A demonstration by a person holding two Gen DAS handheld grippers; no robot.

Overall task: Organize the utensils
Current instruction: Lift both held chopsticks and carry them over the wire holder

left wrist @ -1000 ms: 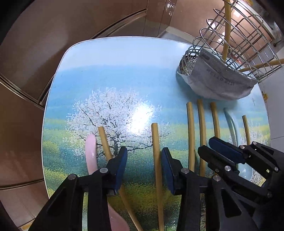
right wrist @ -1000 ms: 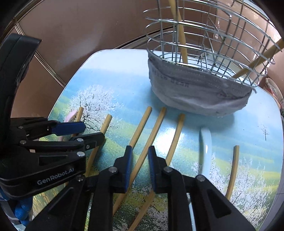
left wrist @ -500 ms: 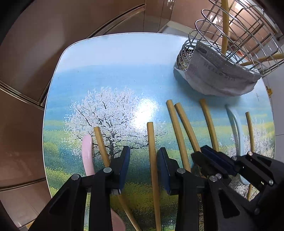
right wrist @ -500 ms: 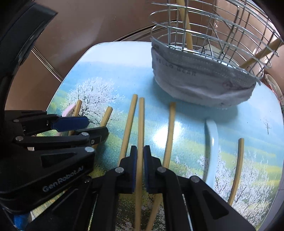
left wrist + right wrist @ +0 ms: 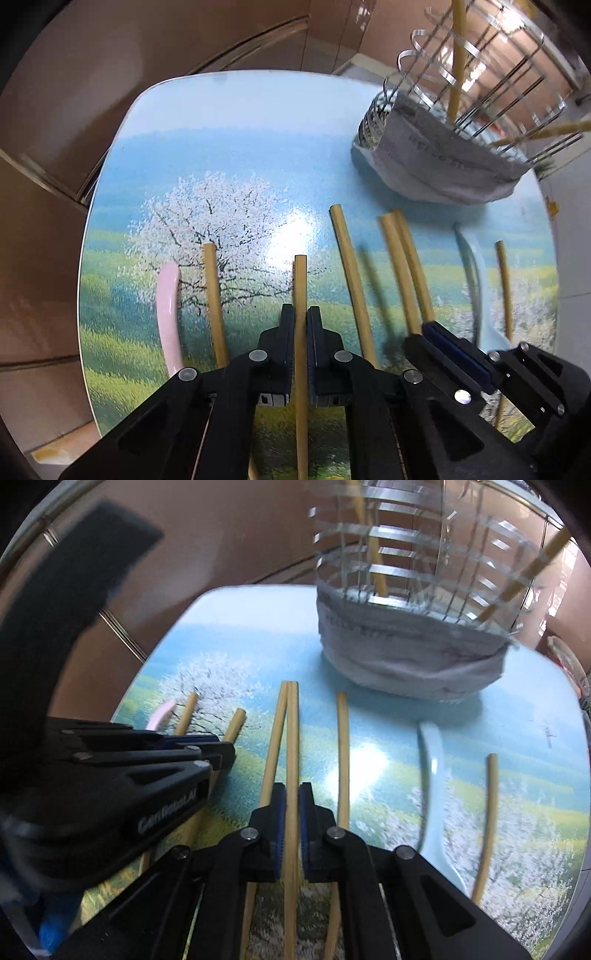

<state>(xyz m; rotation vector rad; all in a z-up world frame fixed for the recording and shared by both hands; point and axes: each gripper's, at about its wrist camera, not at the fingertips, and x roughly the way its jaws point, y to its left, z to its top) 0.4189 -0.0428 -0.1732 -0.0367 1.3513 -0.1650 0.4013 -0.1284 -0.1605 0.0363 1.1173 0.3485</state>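
Left tool [image 5: 301,325]: just closed, clamped on one chopstick [image 5: 300,280]. Right tool [image 5: 291,801]: clamped on another chopstick [image 5: 292,738], tip touching a neighbouring stick [image 5: 275,738]. Remaining on the tabletop [image 5: 229,122]: loose chopsticks, pink spoon [image 5: 168,314], pale blue spoon [image 5: 434,794]. Wire basket [image 5: 417,572] at far edge, two sticks inside. Risks: thin round sticks pivoting or slipping in narrow grips; neighbouring stick dragged along; tips catching on basket wires.

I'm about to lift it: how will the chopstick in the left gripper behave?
The chopstick looks stiff and light. Pinched by the left gripper along its length, it may pivot. Smooth and round, it might slip between the pads.
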